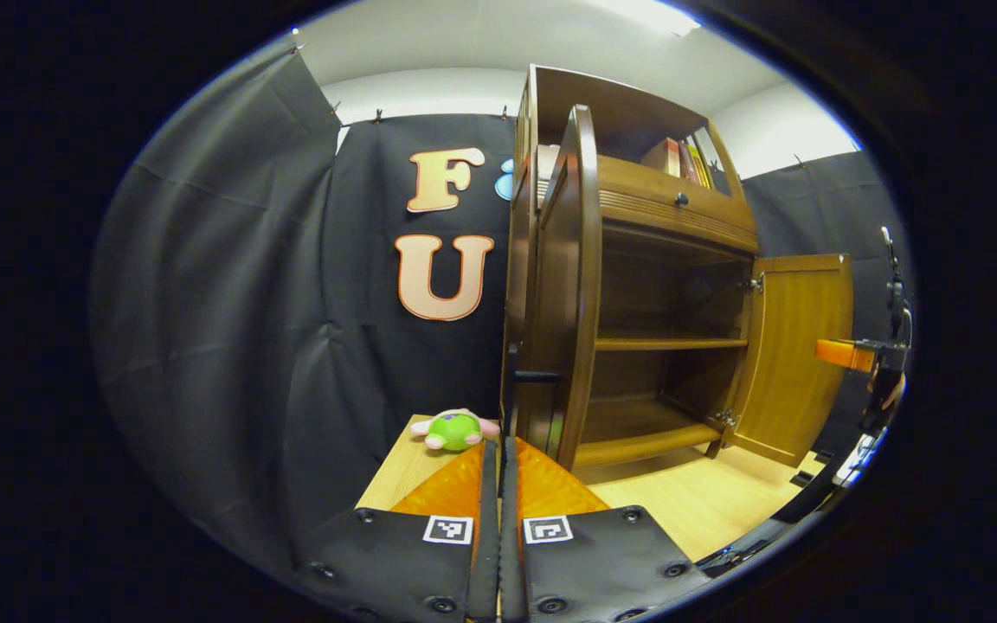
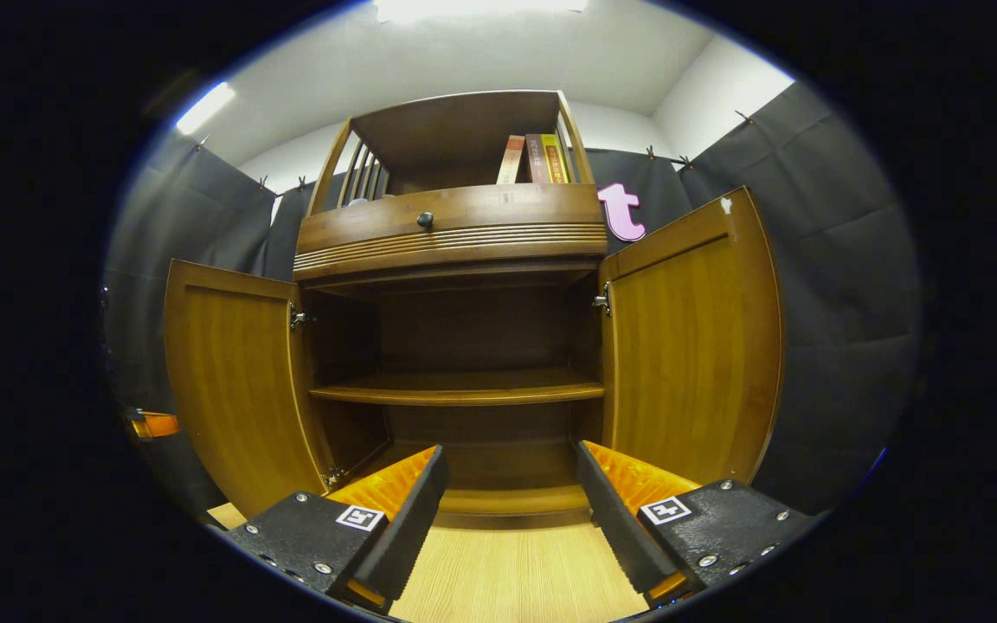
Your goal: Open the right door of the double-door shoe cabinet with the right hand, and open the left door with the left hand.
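Observation:
The wooden shoe cabinet (image 2: 451, 229) stands with both doors swung open: left door (image 2: 234, 381), right door (image 2: 693, 346). Its shelves are bare. My right gripper (image 2: 507, 484) is open in front of the cabinet's lower shelf and holds nothing. In the left gripper view, the left door (image 1: 563, 285) shows edge-on with its dark handle (image 1: 537, 376). My left gripper (image 1: 498, 446) is shut, its tips just below that handle; I cannot tell whether they touch it. The right door (image 1: 797, 346) hangs open farther back, with the right gripper (image 1: 845, 353) beside it.
The cabinet sits on a light wooden tabletop (image 2: 516, 571). A green plush toy (image 1: 455, 430) lies on the table left of the cabinet. Books (image 2: 533, 158) stand on the top shelf above a drawer with a round knob (image 2: 424, 220). Black cloth walls surround the booth.

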Action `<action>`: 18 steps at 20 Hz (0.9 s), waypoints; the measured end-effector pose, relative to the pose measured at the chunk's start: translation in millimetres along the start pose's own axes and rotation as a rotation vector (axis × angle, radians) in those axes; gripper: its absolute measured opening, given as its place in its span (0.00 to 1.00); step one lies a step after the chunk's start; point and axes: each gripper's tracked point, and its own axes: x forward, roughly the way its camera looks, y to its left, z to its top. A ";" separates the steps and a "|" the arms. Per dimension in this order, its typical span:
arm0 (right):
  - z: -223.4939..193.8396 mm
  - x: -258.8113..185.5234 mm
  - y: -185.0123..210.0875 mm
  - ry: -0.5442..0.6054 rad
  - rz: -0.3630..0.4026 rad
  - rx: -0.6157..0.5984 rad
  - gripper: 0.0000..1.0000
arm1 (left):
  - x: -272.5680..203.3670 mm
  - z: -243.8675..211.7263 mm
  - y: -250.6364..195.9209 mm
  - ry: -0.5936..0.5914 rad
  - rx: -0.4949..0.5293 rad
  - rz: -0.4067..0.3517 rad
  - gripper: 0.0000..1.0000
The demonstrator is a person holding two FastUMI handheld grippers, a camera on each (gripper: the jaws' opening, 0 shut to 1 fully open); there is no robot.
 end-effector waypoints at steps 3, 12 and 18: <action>3.1 -3.3 -7.8 -0.005 -0.003 0.002 0.92 | -24.3 31.1 -23.1 -0.046 -0.003 -0.013 0.08; 14.7 -11.1 -46.9 -0.024 -0.027 0.009 1.00 | -23.3 66.0 -79.0 -0.064 0.003 -0.005 0.38; 24.8 -19.1 -83.7 -0.038 -0.060 0.005 1.00 | 6.4 82.1 -109.4 -0.108 0.025 0.036 0.62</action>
